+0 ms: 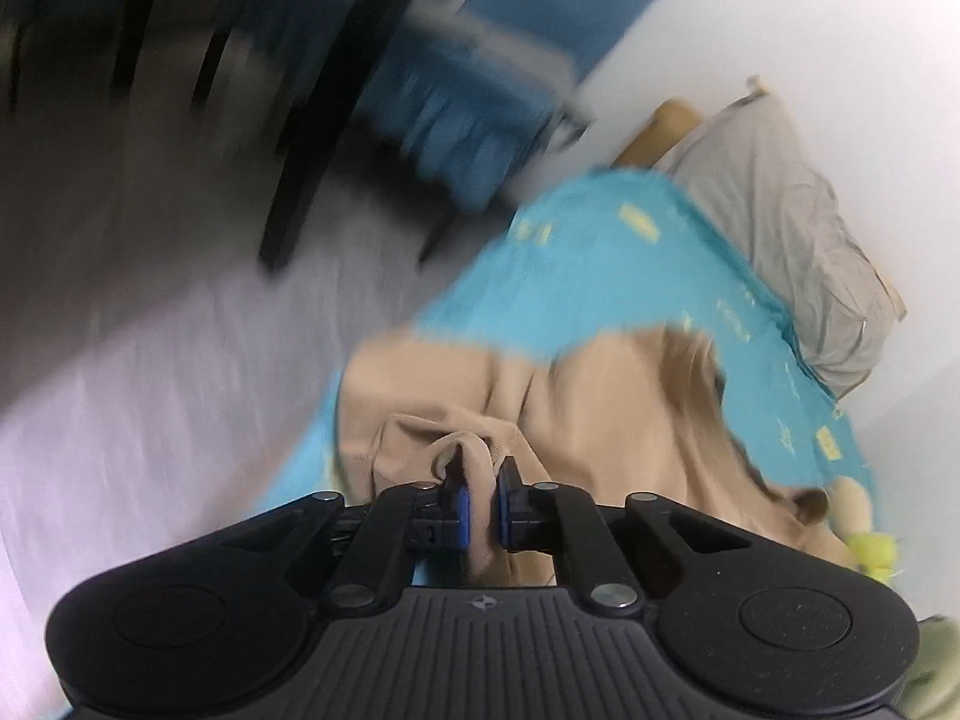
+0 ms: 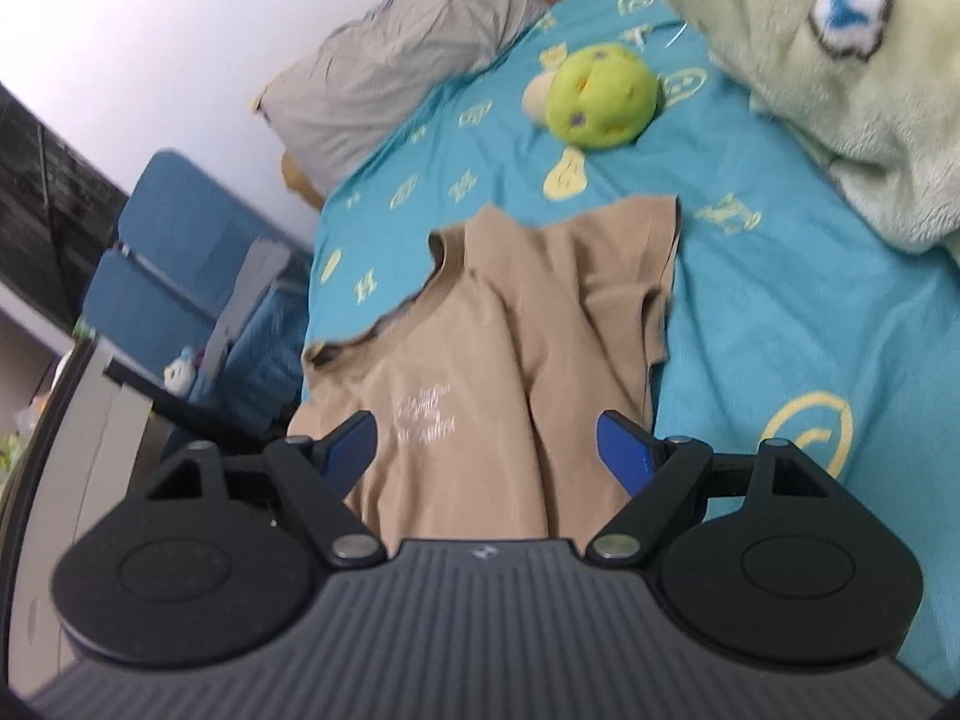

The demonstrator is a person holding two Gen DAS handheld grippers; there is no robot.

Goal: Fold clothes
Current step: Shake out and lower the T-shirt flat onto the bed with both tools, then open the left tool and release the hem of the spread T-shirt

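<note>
The tan T-shirt (image 2: 510, 324) lies on the bed (image 2: 780, 312), spread over the turquoise sheet with its printed chest side up, collar toward 11 o'clock in the right wrist view and one short sleeve reaching toward 1 o'clock; it is creased and partly bunched, not yet a neat flat packet. The left tongs (image 1: 480, 501) are drawn narrow on a pinched ridge of that fabric, apparently an edge near a sleeve or hem, lifted a little off the sheet; the blur in the left wrist view suggests the cloth is being carried, probably to lay one part over the body. The right tongs (image 2: 486, 450) stand wide with nothing between them, hovering above the lower chest, a posture that would suit pinning or taking another edge. Beyond the shirt, a green plush toy (image 2: 597, 99) sits at 12 o'clock, a grey pillow (image 2: 396, 60) at 11, a pale green fleece blanket (image 2: 840, 72) at 2, and a blue chair (image 2: 174, 252) beside the bed at 9.
</note>
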